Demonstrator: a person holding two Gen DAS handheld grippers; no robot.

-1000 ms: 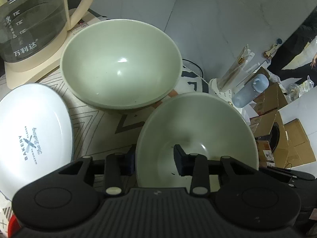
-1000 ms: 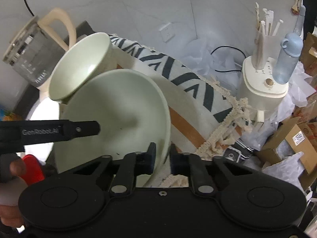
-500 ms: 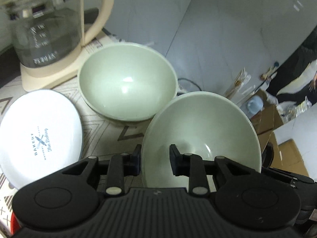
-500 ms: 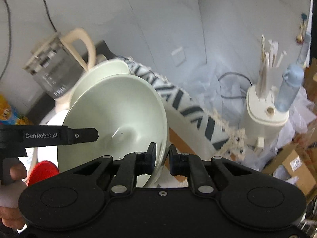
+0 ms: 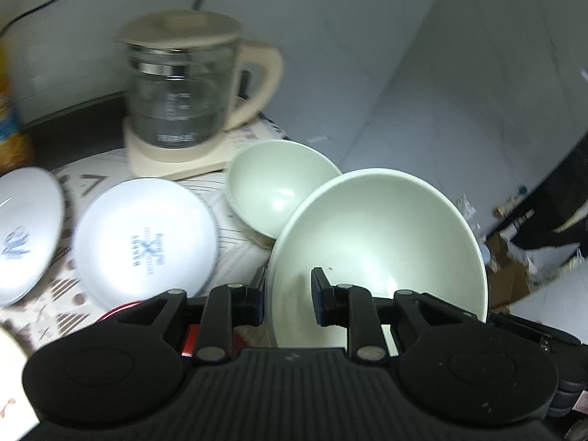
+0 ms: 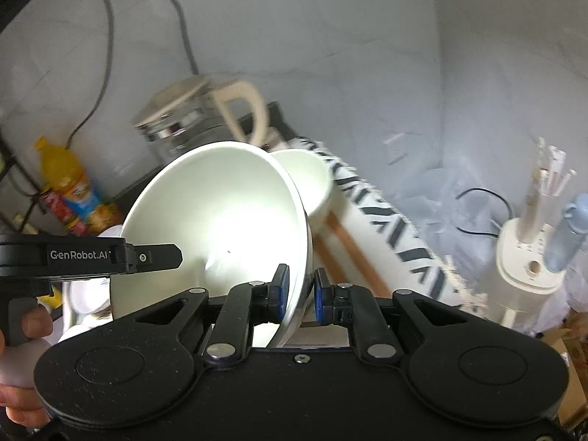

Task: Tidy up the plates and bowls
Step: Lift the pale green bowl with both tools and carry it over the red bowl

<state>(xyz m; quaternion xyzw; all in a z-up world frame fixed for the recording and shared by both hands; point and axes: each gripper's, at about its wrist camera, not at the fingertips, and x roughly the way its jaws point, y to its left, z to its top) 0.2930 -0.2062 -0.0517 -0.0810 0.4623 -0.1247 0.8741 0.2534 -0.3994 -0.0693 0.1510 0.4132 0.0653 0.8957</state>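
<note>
Gripping a pale green bowl (image 5: pixel 386 242) by its near rim, the left gripper (image 5: pixel 288 296) has one finger inside the rim and one outside, pinching it. Only this left wrist view shows a second green bowl (image 5: pixel 275 180) resting on the patterned cloth (image 5: pixel 239 253) just behind, two white plates (image 5: pixel 145 240) to its left, and a glass kettle (image 5: pixel 183 99) on a cream base.

From the right wrist, the right gripper (image 6: pixel 299 294) pinches the opposite rim of the same bowl (image 6: pixel 220 217), which is tilted and lifted. The left tool's arm (image 6: pixel 92 255) and a person's hand (image 6: pixel 22 334) show at left. Only this view gives a yellow drink bottle (image 6: pixel 70 183), a cream appliance (image 6: pixel 529 261) and a striped fringed cloth (image 6: pixel 389 220) against a grey wall (image 6: pixel 330 55).
</note>
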